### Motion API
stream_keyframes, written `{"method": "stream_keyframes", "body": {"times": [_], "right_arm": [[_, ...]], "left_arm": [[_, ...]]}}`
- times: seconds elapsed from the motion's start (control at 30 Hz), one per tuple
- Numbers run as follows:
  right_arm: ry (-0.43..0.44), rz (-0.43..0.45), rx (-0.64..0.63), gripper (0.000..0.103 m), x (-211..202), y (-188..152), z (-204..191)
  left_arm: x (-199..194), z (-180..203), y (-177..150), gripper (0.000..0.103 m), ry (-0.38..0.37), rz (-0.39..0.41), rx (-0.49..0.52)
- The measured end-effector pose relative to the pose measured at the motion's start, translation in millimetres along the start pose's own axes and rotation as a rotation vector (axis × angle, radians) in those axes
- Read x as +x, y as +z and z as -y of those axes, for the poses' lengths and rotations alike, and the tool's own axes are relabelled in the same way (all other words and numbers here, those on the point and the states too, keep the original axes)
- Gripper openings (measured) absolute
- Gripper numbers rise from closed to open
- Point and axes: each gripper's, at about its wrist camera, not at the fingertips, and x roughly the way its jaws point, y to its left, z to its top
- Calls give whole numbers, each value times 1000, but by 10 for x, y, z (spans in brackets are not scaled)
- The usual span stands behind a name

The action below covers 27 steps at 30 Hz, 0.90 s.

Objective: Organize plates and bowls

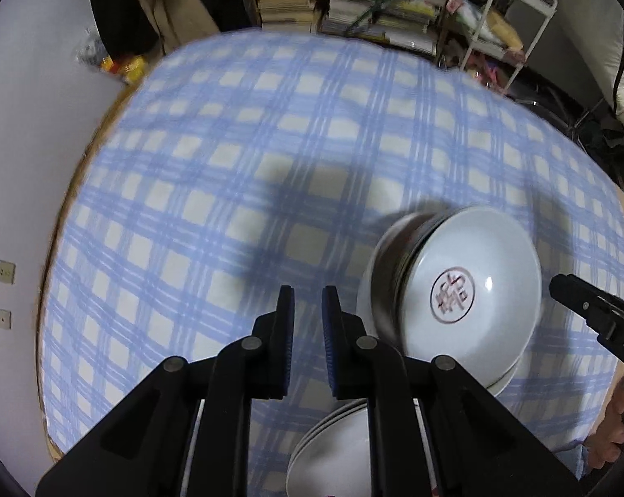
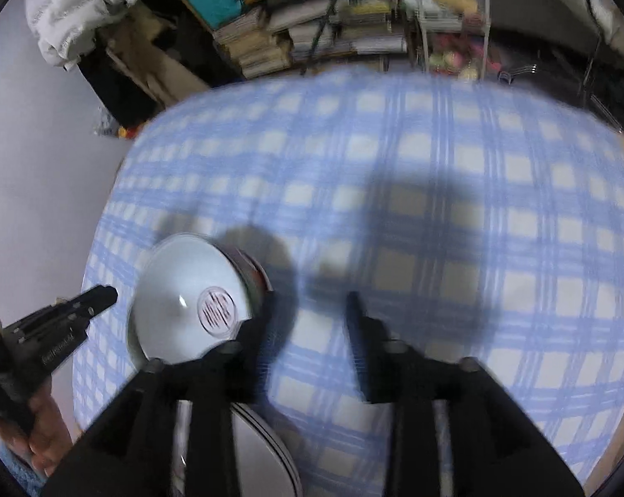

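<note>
A stack of nested bowls [image 1: 469,285] [image 2: 187,290], dark outside and white inside with a red round emblem, sits tilted on the blue checked tablecloth [image 1: 229,165] [image 2: 477,207]. A pile of white plates [image 1: 332,447] [image 2: 262,447] lies nearer, partly hidden under the fingers. My left gripper [image 1: 309,323] hovers left of the bowls, jaws narrowly apart with only cloth between them; its tip [image 2: 104,294] shows in the right wrist view. My right gripper [image 2: 309,319] stands open and empty, its left finger close beside the bowls' rim; whether it touches is blurred. Its tip [image 1: 560,285] shows right of the bowls.
Shelves of stacked books [image 1: 353,0] [image 2: 312,33] and a white wire rack [image 1: 519,20] stand beyond the table's far edge. A grey wall [image 1: 22,165] runs along the left. A person's hands [image 1: 614,414] [image 2: 42,435] hold the grippers.
</note>
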Motion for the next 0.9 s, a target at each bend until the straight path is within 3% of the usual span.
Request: {"method": "stream_keyframes", "body": {"times": [0.13,0.27,0.47,0.57,0.63,0.8,0.9], "right_arm": [[67,-67,72,41,170,-30,122],[136,-62,93,41,172,-26,120],[131,-73,83,41,233,-3,87],[145,-78,93,41,232,5,115],[142,-78,95,41,223,6,115],[155,-105,127,40,256,-4,152],[190,-150,133,26,302,-48,152]], "left_arm": [[175,-28,-30,13,-43,-61,-29],[235,-52,-45,13,-65,-75,-42],[143,-174,-29,13,-174,-54,-80],[72,-291,3,13,-273,-48,-136],[52,-308,24,13,-291,-44,-154],[117,-192,27,13,-221,-73,-104],[219,-93,18,13,-153,-103,-59]]}}
